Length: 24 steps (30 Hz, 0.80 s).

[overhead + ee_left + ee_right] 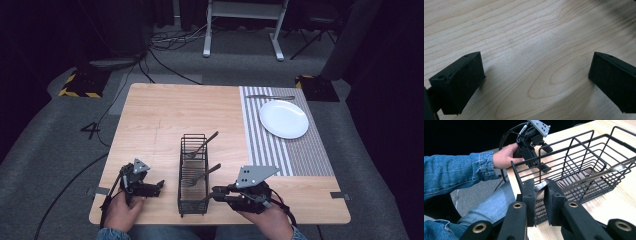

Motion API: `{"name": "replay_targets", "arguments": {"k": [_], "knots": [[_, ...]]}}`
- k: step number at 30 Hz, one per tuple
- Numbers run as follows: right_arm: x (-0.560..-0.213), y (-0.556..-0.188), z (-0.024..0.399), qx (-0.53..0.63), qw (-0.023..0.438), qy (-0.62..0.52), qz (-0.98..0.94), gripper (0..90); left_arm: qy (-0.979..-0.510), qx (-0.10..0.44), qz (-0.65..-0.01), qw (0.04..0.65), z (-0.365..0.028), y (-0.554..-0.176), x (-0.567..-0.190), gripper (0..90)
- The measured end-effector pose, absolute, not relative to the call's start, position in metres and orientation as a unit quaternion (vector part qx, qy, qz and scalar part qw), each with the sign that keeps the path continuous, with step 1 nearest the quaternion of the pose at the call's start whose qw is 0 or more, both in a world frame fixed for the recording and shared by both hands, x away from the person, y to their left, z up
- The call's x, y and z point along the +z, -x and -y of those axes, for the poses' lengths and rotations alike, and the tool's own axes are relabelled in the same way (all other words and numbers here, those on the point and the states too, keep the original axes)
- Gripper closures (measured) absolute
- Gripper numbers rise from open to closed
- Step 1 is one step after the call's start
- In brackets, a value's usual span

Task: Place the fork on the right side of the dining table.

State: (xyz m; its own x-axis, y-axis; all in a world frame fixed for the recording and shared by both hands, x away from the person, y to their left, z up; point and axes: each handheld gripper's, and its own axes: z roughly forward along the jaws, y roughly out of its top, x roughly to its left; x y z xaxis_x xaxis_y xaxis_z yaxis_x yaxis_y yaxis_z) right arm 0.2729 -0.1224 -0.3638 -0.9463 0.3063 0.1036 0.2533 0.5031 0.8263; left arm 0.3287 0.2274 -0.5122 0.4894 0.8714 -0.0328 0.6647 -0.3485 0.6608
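My right gripper (539, 192) fingers pinch a utensil handle (541, 185) in the wire basket (584, 157); my left gripper (536, 80) fingers gape over bare surface (529, 37)

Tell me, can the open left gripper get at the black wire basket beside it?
Probably yes: the left gripper is open beside the black wire basket, with bare wooden table between them.

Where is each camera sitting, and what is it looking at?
High view: above the person's side, looking forward and down on the table, wire basket and plate; both hands and forearms show.
Left gripper view: rides the left gripper, looking down at bare wood between its open jaws.
Right gripper view: rides the right gripper, jaws closed on a utensil handle at the basket's end; left hand and denim sleeve show.
Shared: high and right gripper views both show the basket and left gripper.
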Motion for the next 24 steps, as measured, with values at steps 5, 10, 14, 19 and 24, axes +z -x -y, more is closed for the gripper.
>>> {"name": "replay_targets", "arguments": {"k": [5, 10, 14, 19, 24], "knots": [[-0.359, -0.27, 0.125, 0.481, 0.042, -0.16, -0.861, 80.9, -0.804, 0.166, -0.478, 0.312, -0.227, -0.329, -0.512, 0.3], [-0.354, -0.268, 0.126, 0.49, 0.057, -0.156, -0.856, 86.9, -0.804, 0.165, -0.478, 0.313, -0.227, -0.329, -0.512, 0.3], [-0.35, -0.268, 0.127, 0.498, 0.051, -0.156, -0.852, 86.9, -0.804, 0.165, -0.477, 0.313, -0.227, -0.329, -0.512, 0.3], [-0.345, -0.268, 0.13, 0.515, 0.052, -0.157, -0.841, 86.9, -0.804, 0.165, -0.478, 0.313, -0.227, -0.329, -0.512, 0.3], [-0.338, -0.267, 0.137, 0.54, 0.066, -0.16, -0.824, 86.9, -0.804, 0.165, -0.478, 0.313, -0.227, -0.329, -0.512, 0.3]]}}
